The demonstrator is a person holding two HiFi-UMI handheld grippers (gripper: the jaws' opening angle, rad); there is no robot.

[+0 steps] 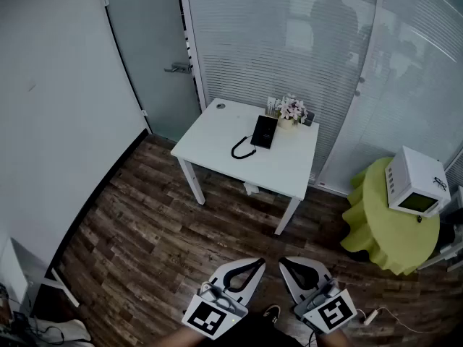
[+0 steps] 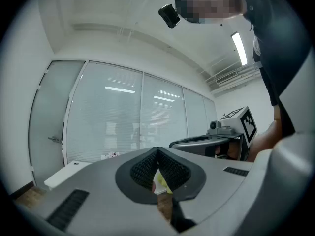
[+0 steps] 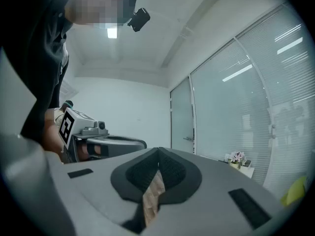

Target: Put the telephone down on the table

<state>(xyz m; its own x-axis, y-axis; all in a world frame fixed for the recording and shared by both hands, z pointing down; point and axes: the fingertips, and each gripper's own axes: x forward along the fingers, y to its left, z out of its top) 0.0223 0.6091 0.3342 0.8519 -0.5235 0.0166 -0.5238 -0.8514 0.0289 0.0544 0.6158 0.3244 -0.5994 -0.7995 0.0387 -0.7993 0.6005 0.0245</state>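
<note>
Telephone: the black telephone (image 1: 264, 131) already lies on the white table (image 1: 289, 168), in the back half and towards the back right corner. Its curled cord (image 1: 242, 150) loops out towards the table's middle.
Neighbour: a small pot of flowers (image 1: 291, 111) stands just beside the telephone at the back edge.
Left gripper: the left gripper (image 1: 255, 264) has its jaws pressed together, with nothing between them.
Right gripper: the right gripper (image 1: 289, 264) also has its jaws together and holds nothing.
Risk, reach: both tools are well apart from the table, so nothing can be grasped until the person steps across the wooden floor (image 1: 145, 244). Arriving with closed jaws would probably just push the telephone along the top.
Risk, cord: if one part is lifted, the cord could likely tug the rest towards an edge or catch on a jaw.
Risk, flowers: a wide or hurried reach near the back right corner might tip the pot.
Risk, slip: the smooth black casing may slide out of a shallow pinch.
Pose: both grippers are held level, side by side and low in front of the body, their tips aimed towards the table.
</note>
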